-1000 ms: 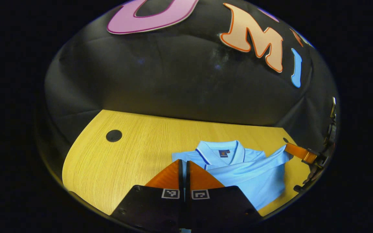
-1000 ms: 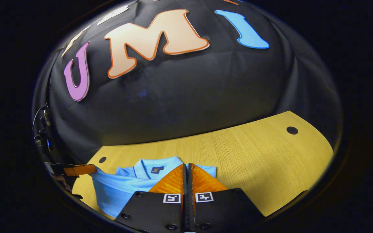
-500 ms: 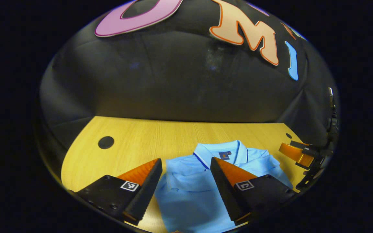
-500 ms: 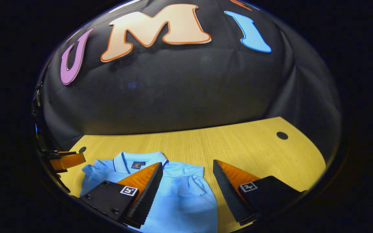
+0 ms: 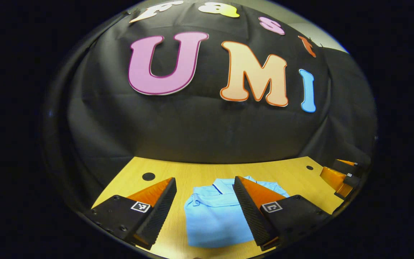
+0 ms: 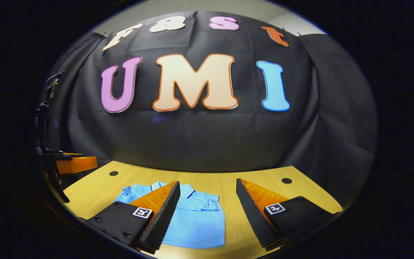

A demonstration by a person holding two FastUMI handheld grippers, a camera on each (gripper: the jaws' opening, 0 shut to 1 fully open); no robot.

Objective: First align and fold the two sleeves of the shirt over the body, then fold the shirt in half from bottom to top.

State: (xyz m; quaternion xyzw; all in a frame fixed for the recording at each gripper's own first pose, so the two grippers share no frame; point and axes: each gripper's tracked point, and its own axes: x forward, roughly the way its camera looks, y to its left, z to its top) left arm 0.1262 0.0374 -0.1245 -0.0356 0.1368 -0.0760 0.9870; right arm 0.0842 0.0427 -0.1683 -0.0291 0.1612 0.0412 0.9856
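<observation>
A light blue polo shirt (image 5: 212,219) lies folded into a compact rectangle on the wooden table (image 5: 189,172), collar toward the back wall. In the left gripper view my left gripper (image 5: 203,190) hangs open above the shirt, fingers apart and holding nothing. The right gripper (image 5: 340,176) shows at the far right edge of that view, off the shirt. In the right gripper view the same shirt (image 6: 196,223) lies at lower left, and my right gripper (image 6: 208,190) stands open over its right edge with nothing between the fingers. The left gripper (image 6: 74,163) appears at the left edge there.
The wooden table (image 6: 228,187) has round dark cable holes, one at the left (image 5: 148,176) and one at the right (image 6: 286,180). Black cloth closes the booth behind the table. Bare wood lies to the right of the shirt.
Both grippers were shut on the shirt's cloth, then opened and let it go. Since then both have lifted and pulled back from the folded shirt.
</observation>
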